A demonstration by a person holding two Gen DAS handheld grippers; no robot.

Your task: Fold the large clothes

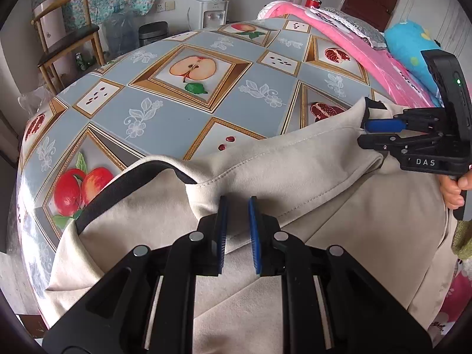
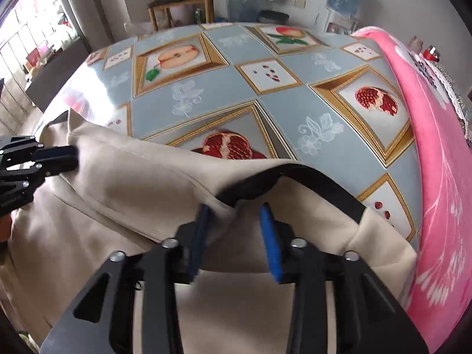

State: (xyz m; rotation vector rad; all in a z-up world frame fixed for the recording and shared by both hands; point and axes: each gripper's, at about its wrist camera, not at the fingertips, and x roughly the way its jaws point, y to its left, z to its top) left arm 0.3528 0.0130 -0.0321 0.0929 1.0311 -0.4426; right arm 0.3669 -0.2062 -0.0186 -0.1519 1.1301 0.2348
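Bare tablecloth point(image 1: 165, 106) beyond the garment point(image 1: 295, 159); pink blanket point(image 2: 436, 159) along the right edge.

Matt cloth garment point(image 1: 295, 159) — perhaps suede-like

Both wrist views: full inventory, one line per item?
garment: 1, beige with black trim, near table edge
tablecloth: 1, grey-blue, fruit print, covers table
blanket: 1, pink, table's right side
plush item: 1, blue, beyond blanket
chair: 1, wooden, far left
water dispenser: 1, white, blue bottle, back wall
bin: 1, dark, beside dispenser
left hand-held gripper: black, blue pads, jaws apart over garment fold
right hand-held gripper: black, blue pads, jaws apart at black trim
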